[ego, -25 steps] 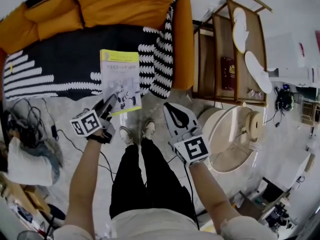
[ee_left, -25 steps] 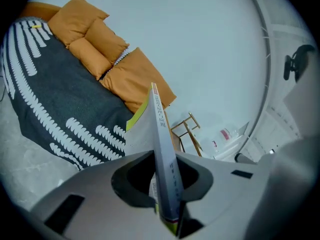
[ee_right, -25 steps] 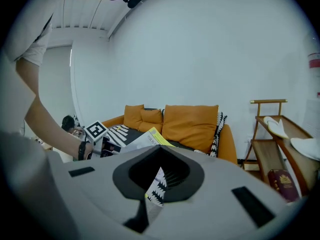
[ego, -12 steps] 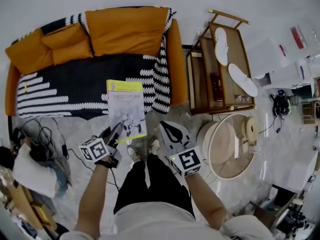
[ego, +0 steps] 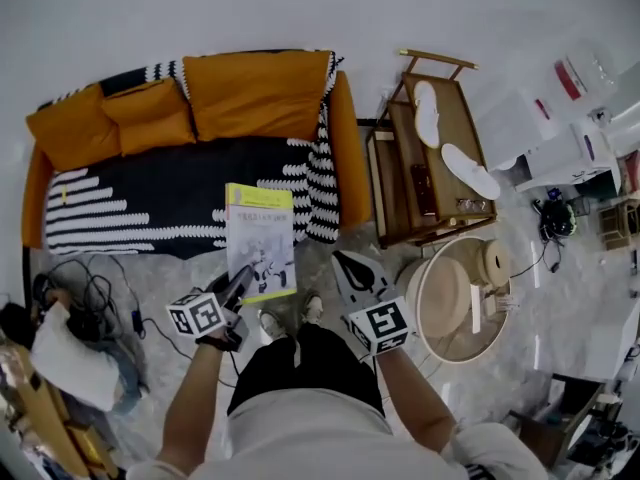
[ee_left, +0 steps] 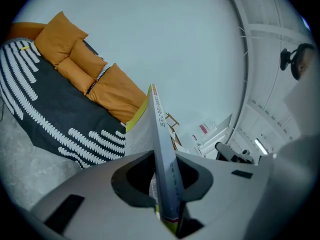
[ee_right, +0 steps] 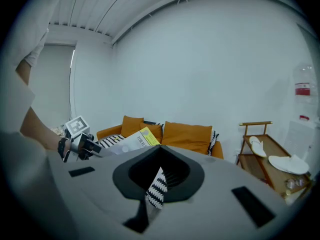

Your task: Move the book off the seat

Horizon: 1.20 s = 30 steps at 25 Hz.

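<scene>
Book (ego: 260, 240) with a yellow top band, clamped at its lower edge between the jaws of the left gripper (ego: 241, 280), held up in the air just in front of the orange sofa (ego: 255, 93). Right gripper (ego: 352, 265), beside it, appears closed and empty.

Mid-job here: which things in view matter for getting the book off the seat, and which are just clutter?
Job: book, left gripper shut on it, sofa seat.
Lying about: orange cushions, slippers, wooden rack, floor cables.
</scene>
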### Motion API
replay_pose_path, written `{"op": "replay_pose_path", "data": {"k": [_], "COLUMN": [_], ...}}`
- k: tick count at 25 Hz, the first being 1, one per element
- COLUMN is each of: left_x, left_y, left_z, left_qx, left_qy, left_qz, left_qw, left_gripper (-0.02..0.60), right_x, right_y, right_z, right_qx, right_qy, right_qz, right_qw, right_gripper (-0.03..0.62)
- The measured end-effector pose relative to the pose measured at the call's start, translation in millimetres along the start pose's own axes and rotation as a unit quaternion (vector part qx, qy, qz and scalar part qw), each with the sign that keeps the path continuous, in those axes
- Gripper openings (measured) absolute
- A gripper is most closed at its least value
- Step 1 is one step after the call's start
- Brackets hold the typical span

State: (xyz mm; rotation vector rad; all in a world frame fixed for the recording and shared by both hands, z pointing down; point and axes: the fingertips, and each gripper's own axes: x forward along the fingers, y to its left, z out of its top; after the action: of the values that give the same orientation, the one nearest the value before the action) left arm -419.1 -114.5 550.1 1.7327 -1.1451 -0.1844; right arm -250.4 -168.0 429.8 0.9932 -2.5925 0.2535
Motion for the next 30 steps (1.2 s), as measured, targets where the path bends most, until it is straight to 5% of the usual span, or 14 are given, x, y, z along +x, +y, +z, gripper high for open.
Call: {"op": "replay_pose_path", "data": {"k": [7, 16, 24, 30], "left_x": [-14, 17, 49, 79], "left_y": [-23, -76, -139, -202], "left_z": [12, 9, -28, -90], "left_qx": [0.049, 0.08, 0.112, 0.14], "left_qy": [0.017, 0.056, 0.124, 0.185], "left_qz": [-0.023, -0.096, -0.157, -0.205], "left_qw": [0.9984, 0.9906, 0.9733, 0.9508], "left_gripper": [0.08, 0.08, 0.08, 0.08], "right_x": [-38, -107, -198, -287], "right_y": [-7, -43, -77, -102], "right_z": [9, -24, -44, -80], "right_qx": [0.0, 0.042, 0.079, 0.113], "right_qy": [-0.005, 0.022, 0.021, 0.004], "right_qz": [-0.061, -0.161, -0.264, -0.339], "right_qw": [0.998, 0.986, 0.961, 0.934], "right_gripper": [0.021, 0.021, 0.021, 0.021]}}
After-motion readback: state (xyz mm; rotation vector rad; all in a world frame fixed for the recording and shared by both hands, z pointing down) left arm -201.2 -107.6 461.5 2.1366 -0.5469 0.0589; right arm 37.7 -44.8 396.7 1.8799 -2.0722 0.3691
